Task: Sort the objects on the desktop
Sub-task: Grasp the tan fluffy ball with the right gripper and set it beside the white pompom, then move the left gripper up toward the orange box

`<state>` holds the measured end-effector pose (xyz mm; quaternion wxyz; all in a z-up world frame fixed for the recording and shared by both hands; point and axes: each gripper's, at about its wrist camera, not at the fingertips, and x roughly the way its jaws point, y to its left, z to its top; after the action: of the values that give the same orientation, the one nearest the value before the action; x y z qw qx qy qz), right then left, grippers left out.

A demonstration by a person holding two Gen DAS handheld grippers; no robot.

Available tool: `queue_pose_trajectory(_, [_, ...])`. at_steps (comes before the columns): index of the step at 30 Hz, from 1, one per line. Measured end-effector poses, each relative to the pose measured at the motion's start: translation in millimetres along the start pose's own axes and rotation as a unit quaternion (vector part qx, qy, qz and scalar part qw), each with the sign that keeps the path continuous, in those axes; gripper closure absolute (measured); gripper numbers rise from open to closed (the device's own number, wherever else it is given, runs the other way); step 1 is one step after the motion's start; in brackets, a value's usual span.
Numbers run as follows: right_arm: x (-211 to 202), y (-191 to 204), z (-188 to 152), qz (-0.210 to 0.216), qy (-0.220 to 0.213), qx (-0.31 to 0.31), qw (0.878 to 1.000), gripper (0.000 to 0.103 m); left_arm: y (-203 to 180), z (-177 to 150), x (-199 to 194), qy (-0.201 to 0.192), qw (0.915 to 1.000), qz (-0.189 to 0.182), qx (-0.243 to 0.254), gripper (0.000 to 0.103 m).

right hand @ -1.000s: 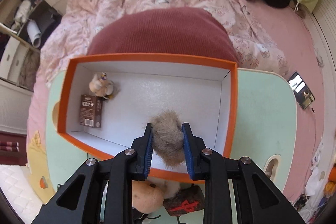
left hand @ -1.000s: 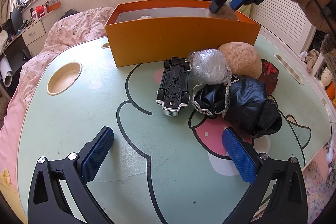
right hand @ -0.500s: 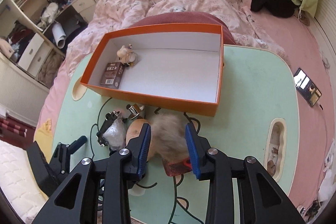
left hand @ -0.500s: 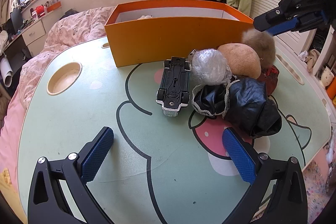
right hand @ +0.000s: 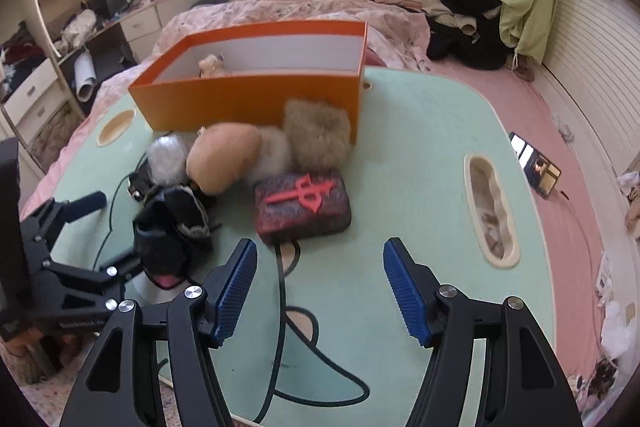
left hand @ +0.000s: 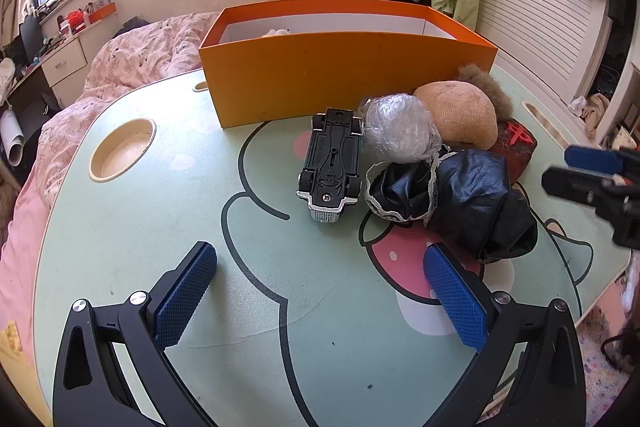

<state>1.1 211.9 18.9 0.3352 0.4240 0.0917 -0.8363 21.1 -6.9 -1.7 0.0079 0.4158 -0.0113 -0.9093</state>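
Right gripper (right hand: 320, 287), lower centre of its frame: jaws opening, nothing between the fingers (right hand: 236, 291), only bare bench (right hand: 420, 155). Left gripper (left hand: 320, 295): fingers wide, empty, low in its own frame. Furry brown ball (right hand: 318, 139) rests mid-frame against the near wall of the orange box (right hand: 248, 99), touching the tan plush (right hand: 224, 157). Red-marked block (right hand: 302, 205) lies just below it. Toy car (left hand: 330, 167) lies upside down at centre.

Both wrist cameras look steeply down across the worktop (left hand: 120, 239) from close by, sharing the orange box (left hand: 344, 83) (right hand: 248, 95).
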Motion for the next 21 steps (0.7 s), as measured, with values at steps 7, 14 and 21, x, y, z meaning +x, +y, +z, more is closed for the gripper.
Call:
queue_pose_trajectory(7, [17,15,-20,-0.033,-0.027,-0.012,0.999,0.015,1,0,0,0.0,1.0,-0.001,0.0,0.0])
queue_pose_trajectory(14, [28,19,-22,-0.024,-0.024,-0.02,0.999,0.0,2,-1,0,-0.001,1.0,0.0,0.002,0.0])
queue_pose_trajectory(21, [31,18,-24,-0.025,-0.027,-0.02,0.999,0.0,1,-1,-1,0.0,1.0,-0.001,0.002,0.0])
